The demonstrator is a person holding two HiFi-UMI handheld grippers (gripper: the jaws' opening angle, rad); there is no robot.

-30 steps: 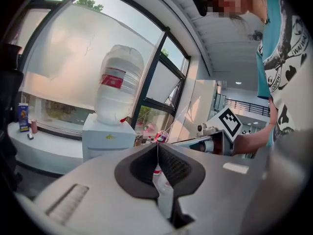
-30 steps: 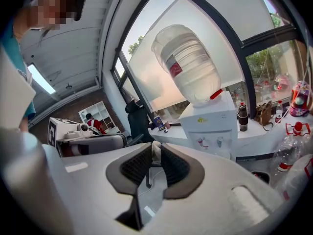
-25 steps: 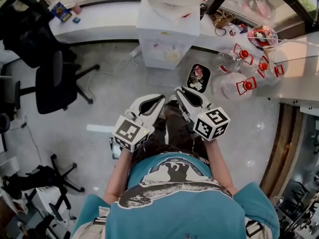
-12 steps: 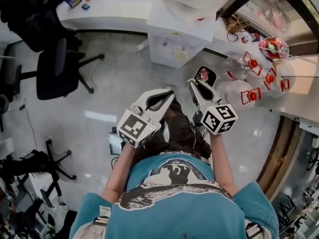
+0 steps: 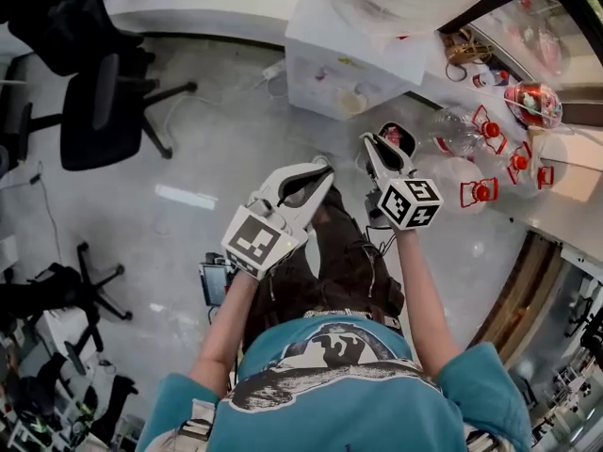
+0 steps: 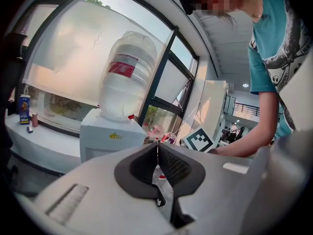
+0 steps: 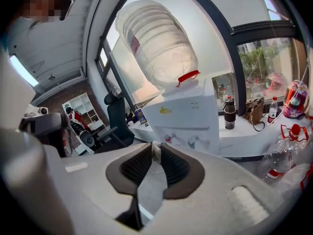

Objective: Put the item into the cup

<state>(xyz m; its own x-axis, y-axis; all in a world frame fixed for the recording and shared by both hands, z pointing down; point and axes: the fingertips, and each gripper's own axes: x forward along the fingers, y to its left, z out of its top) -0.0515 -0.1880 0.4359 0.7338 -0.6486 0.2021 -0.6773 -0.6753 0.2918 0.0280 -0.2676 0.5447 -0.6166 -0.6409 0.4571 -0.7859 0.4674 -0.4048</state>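
Currently the person stands on the grey polished floor (image 5: pixel 188 168) with both grippers held forward.

Left gripper (image 6: pixel 157 146): jaws clenched tip to tip, nothing between them.

Right gripper (image 7: pixel 155 153): jaws drawn nearly together, pinching a small pale piece (image 7: pixel 155 150) at the tips. It is too small to identify.

Both grippers point toward the white box-shaped water dispenser with an inverted clear bottle (image 5: pixel 349 64).

A black open bin (image 5: pixel 396 139) sits just beyond the right gripper's tips. Clear plastic bottles with red handles (image 5: pixel 476 182) cluster to its right.

Cup: cannot make it out in any view.
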